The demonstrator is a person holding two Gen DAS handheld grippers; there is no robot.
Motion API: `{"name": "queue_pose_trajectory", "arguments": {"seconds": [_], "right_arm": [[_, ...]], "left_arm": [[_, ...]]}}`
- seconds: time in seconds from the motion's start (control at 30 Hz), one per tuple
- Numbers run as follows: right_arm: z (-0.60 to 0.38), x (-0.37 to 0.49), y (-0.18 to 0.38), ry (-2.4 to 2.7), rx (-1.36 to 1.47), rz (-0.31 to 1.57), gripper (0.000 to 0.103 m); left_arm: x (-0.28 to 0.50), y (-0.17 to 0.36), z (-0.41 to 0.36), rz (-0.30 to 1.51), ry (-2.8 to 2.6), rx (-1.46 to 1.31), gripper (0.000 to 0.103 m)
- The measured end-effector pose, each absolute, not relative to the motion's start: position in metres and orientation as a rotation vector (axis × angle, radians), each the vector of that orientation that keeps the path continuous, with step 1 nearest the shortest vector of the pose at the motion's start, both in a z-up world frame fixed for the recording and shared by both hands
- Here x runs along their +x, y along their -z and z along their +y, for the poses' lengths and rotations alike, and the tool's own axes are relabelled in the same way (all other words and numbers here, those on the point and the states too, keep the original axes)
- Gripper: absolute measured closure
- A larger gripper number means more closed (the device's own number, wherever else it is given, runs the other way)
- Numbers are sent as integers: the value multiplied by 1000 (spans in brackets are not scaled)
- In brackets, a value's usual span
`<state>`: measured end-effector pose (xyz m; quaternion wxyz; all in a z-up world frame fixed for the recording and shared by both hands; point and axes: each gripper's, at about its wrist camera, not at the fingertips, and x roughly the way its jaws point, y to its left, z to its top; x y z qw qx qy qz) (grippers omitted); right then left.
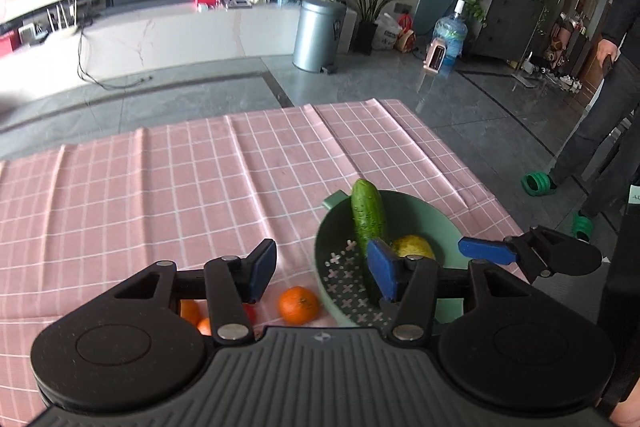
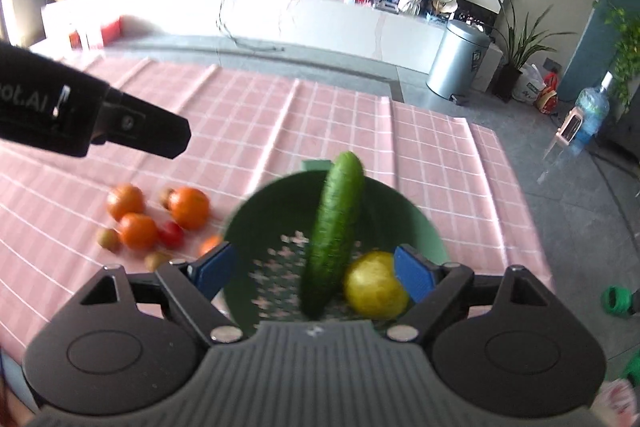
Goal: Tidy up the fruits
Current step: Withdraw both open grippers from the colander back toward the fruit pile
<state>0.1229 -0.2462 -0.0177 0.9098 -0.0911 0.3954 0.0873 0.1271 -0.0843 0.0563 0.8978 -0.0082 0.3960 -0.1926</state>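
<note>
A green colander bowl (image 2: 424, 227) sits on the pink checked cloth and holds a cucumber (image 2: 334, 231) and a yellow lemon (image 2: 374, 285). My right gripper (image 2: 316, 273) is open above the bowl, its pads either side of the two. Oranges (image 2: 188, 207), a cherry tomato (image 2: 172, 233) and small brownish fruits (image 2: 108, 239) lie on the cloth left of the bowl. My left gripper (image 1: 322, 269) is open and empty above an orange (image 1: 298, 305) and the bowl's left rim (image 1: 320, 247). The cucumber (image 1: 368, 219) and lemon (image 1: 414, 247) also show there.
The pink cloth (image 1: 160, 187) covers the table, whose right edge (image 1: 472, 179) runs close to the bowl. A person in green slippers (image 1: 538, 183) stands at the right. My right gripper's finger (image 1: 488, 251) reaches over the bowl in the left wrist view.
</note>
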Motion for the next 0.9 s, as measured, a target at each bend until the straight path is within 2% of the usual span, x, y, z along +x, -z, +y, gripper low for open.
{"name": "queue_pose_trajectory", "arguments": {"seconds": [0.4, 0.9], "right_arm": [[-185, 55, 31, -183, 47, 748, 19], [-150, 29, 77, -175, 38, 790, 21]], "left_arm": [[82, -33, -25, 812, 349, 25, 41], [71, 26, 21, 865, 346, -35, 41]]}}
